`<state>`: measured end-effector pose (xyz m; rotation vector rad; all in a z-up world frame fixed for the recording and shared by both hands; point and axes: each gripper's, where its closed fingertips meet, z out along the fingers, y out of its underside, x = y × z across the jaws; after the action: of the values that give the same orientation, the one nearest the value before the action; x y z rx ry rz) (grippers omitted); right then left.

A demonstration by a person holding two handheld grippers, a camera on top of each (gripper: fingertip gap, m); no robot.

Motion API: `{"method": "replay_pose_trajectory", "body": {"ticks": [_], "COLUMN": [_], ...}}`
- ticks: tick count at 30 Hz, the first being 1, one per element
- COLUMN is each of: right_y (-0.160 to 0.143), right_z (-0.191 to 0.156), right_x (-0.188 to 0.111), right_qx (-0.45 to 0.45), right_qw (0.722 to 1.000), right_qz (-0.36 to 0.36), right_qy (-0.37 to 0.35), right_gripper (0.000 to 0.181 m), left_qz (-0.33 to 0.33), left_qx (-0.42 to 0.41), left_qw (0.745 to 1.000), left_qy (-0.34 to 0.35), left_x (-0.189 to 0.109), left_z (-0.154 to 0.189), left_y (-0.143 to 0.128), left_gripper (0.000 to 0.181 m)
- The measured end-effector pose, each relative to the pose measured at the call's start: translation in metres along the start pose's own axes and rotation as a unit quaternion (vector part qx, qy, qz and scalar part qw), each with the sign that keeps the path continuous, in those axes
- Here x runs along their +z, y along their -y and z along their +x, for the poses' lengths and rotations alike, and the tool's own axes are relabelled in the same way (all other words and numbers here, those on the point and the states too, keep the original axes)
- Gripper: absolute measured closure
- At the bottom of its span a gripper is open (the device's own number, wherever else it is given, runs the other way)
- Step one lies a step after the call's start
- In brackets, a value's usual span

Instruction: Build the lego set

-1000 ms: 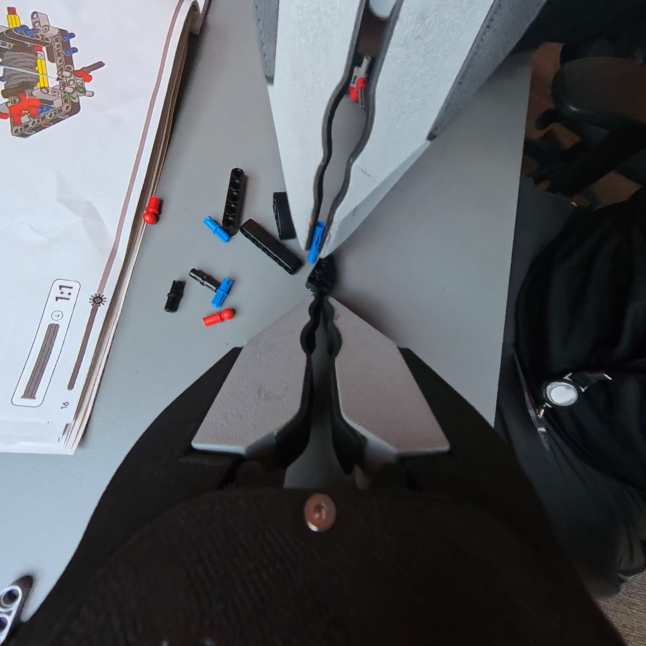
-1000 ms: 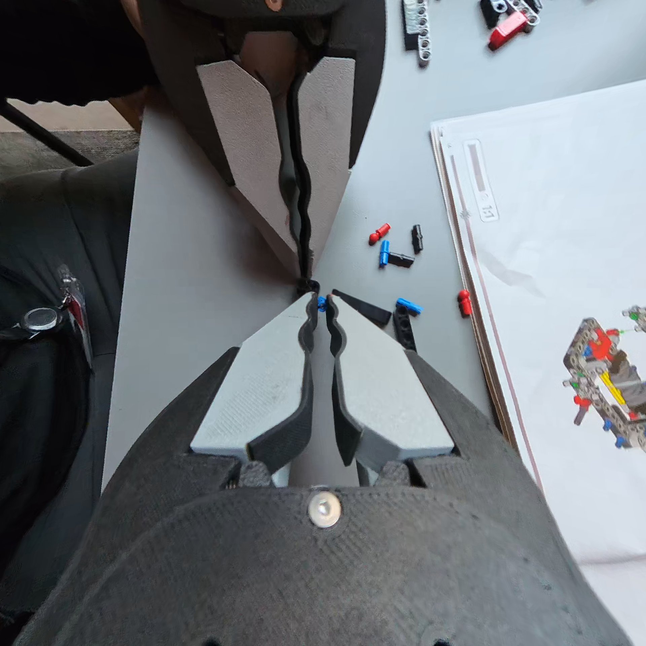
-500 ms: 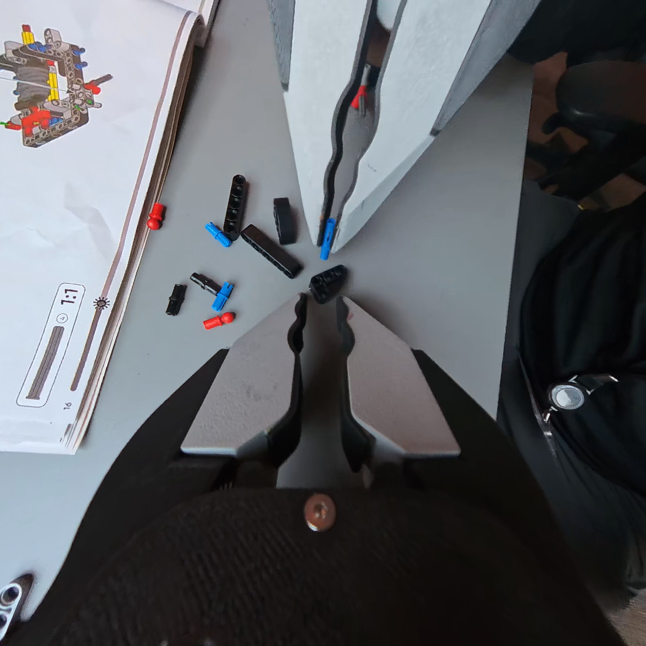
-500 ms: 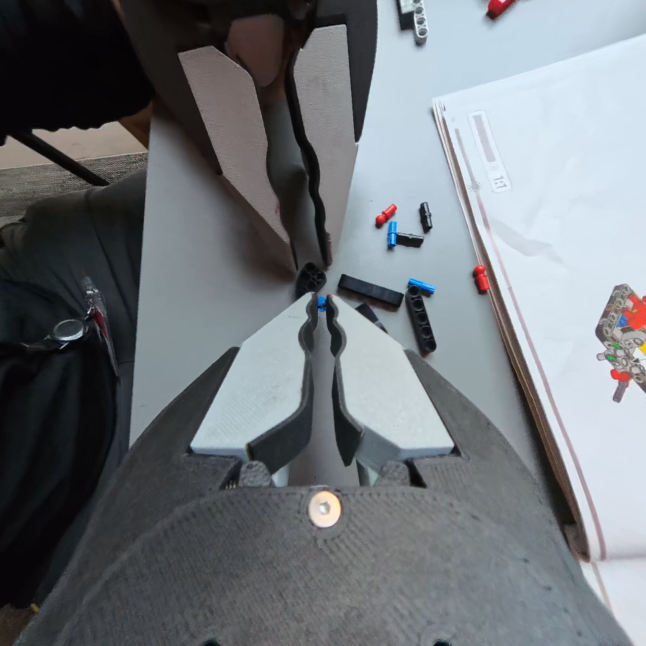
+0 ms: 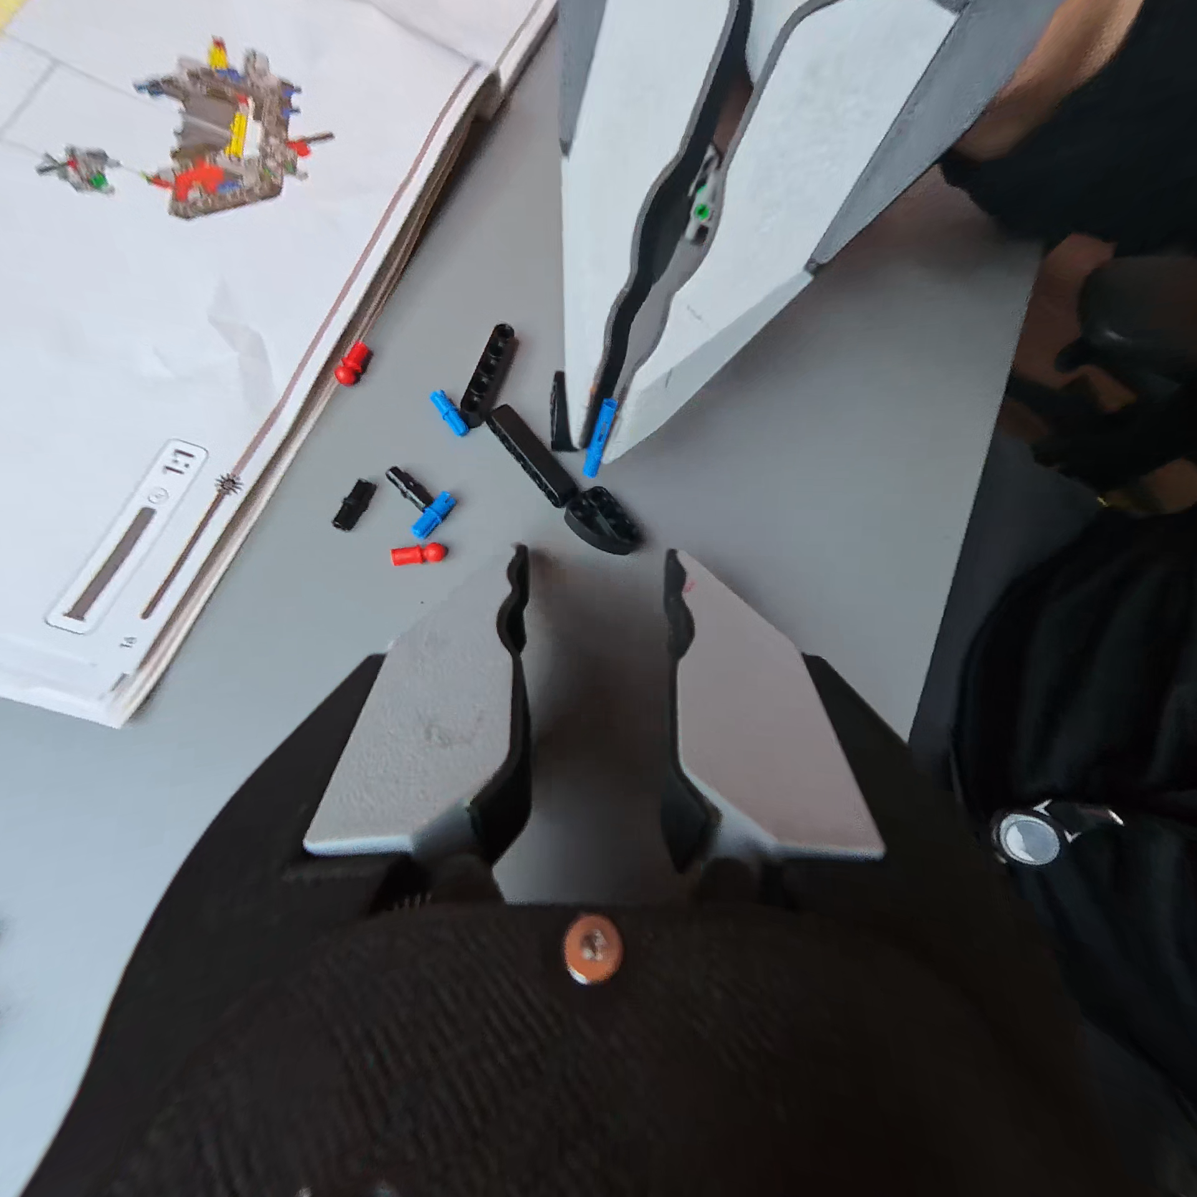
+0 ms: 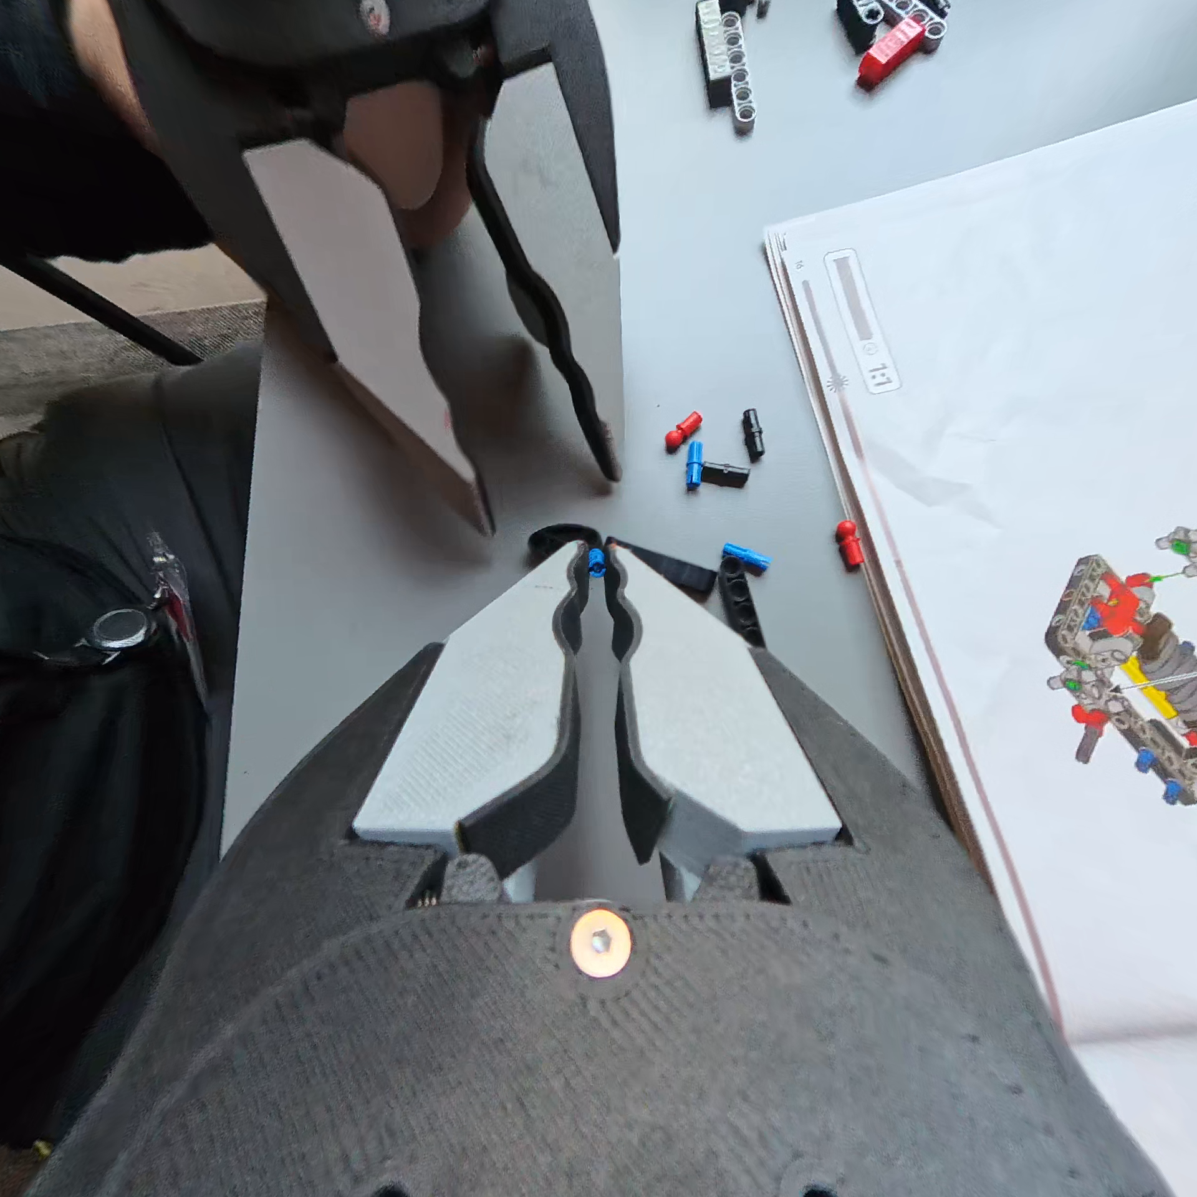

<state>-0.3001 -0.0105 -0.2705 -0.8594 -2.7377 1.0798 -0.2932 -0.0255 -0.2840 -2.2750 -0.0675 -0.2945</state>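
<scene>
My left gripper (image 5: pixel 594 562) is open and empty, with its tips just short of a small black beam (image 5: pixel 602 520) that lies flat on the grey table (image 5: pixel 809 453). My right gripper (image 6: pixel 596 550) is shut on a blue pin (image 6: pixel 596 562), which sticks out of its tips. In the left wrist view the right gripper (image 5: pixel 599 414) points down at the table with the blue pin (image 5: pixel 599 437) just above and beside the small beam. In the right wrist view the open left gripper (image 6: pixel 547 495) stands opposite, and the small black beam (image 6: pixel 560 534) is partly hidden behind my fingertips.
Loose parts lie to the side: a long black beam (image 5: pixel 532 463), a holed black beam (image 5: pixel 489 376), blue pins (image 5: pixel 449 412), red pins (image 5: pixel 419 555) and black pins (image 5: pixel 354 504). The open instruction booklet (image 5: pixel 162 324) lies beyond them. Grey and red parts (image 6: pixel 732 58) lie farther off. The table edge (image 5: pixel 958 583) is close. My two grippers' fingertips are within a few centimetres of each other.
My left gripper has opened wide and let go of the small black beam, which now lies on the table. The right gripper still holds the blue pin and has lifted off slightly.
</scene>
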Motion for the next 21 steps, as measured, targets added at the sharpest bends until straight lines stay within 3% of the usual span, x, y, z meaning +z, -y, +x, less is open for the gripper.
{"method": "replay_pose_trajectory", "body": {"ticks": [5,11,21], "right_y": [0.000,-0.001,-0.002], "right_z": [0.000,-0.003,0.003], "right_x": [0.007,0.008,0.001], "right_qx": [-0.011,-0.016,-0.028], "right_qw": [1.000,1.000,0.999], "right_qz": [-0.008,-0.012,-0.027], "right_qy": [0.005,0.011,-0.011], "right_gripper": [0.179,0.179,0.179], "left_qz": [-0.003,-0.013,-0.015], "left_qx": [-0.021,-0.019,-0.008], "left_qw": [0.999,0.999,1.000], "left_qy": [0.034,0.028,0.009], "left_x": [0.010,0.013,0.013], "left_z": [0.000,0.002,0.001], "left_y": [0.004,0.002,0.004], "left_gripper": [0.148,0.172,0.166]}}
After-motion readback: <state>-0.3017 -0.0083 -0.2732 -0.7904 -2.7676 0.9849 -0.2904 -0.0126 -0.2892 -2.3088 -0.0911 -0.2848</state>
